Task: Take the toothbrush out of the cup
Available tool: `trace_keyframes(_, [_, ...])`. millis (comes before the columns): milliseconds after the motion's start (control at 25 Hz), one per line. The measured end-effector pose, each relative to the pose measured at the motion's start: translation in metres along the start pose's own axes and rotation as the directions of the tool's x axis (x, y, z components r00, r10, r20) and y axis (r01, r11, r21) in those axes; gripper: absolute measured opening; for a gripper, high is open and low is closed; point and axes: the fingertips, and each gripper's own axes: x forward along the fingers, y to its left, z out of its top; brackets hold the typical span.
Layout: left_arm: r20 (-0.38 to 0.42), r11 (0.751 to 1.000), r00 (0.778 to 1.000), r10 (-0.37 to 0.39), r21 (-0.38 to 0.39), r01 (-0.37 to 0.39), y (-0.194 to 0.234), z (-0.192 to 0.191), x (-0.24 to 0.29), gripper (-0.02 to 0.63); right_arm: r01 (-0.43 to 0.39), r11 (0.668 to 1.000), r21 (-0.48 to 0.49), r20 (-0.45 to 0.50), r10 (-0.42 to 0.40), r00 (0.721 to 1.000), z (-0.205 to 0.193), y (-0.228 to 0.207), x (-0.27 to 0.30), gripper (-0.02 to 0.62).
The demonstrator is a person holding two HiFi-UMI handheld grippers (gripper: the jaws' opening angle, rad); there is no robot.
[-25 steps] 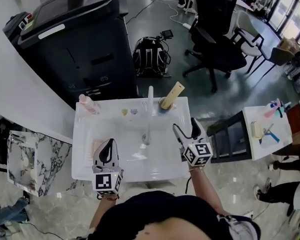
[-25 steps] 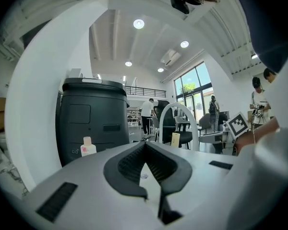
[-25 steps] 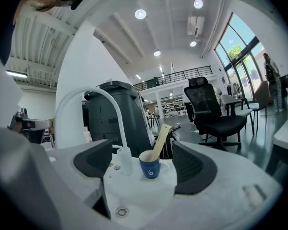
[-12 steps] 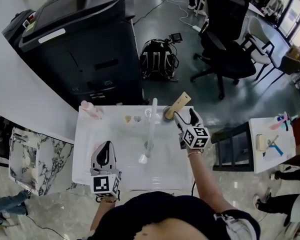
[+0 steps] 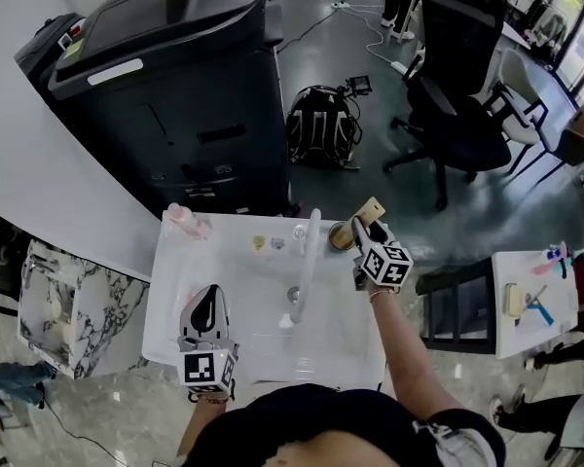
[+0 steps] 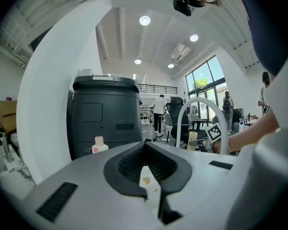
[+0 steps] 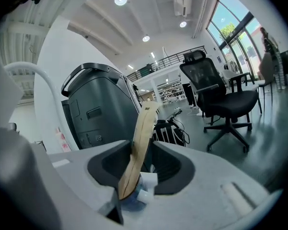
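Left tongs point(image 5: 206, 298) are idling pressed together, empty, over the tabletop's point(image 5: 175, 280) near edge. Right tongs point(image 5: 360, 233) are sitting at the cup point(image 5: 341, 233) back-right, pinching the toothbrush point(image 7: 141, 133) that is leaning inside it, probably readying the lift-out.

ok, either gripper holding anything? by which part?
Left gripper: shut, empty. Right gripper: jaws flank the toothbrush low on its handle, just above the cup; whether they clamp it cannot be told.
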Motion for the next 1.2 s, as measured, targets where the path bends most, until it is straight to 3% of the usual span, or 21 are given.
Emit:
trace_keyframes(120, [-0.005,1.000,1.000,0.014,0.000,-0.014,0.004,0.001,-0.003,0.002,-0.021,0.999,-0.027,-0.006,0.021,1.000,0.001,0.006,0.002,0.071])
trace_keyframes(320, [0.003,1.000,1.000,0.016,0.009,-0.016,0.002,0.001,-0.007,0.002,-0.077,0.997,-0.024,0.011,0.078,0.997,0.007,0.019,-0.001,0.032])
trace_keyframes(640, [0.027,1.000,1.000,0.000,0.008,0.000,-0.008,0.005,-0.016,0.002,-0.168,0.985,-0.029,0.116,0.170,0.979,0.053,0.047,-0.036,0.026])
trace_keyframes(960, [0.041,0.999,0.998,-0.045,0.001,0.045,-0.026,0.002,-0.019,0.002,-0.155,0.981,-0.117,0.258,0.181,0.949,0.109,0.071,-0.120,0.026])
trace_keyframes(1200, [0.059,0.995,0.993,-0.102,0.020,0.101,-0.046,0.006,-0.016,0.002,-0.138,0.980,-0.140,0.324,0.177,0.929,0.120,0.082,-0.180,0.026])
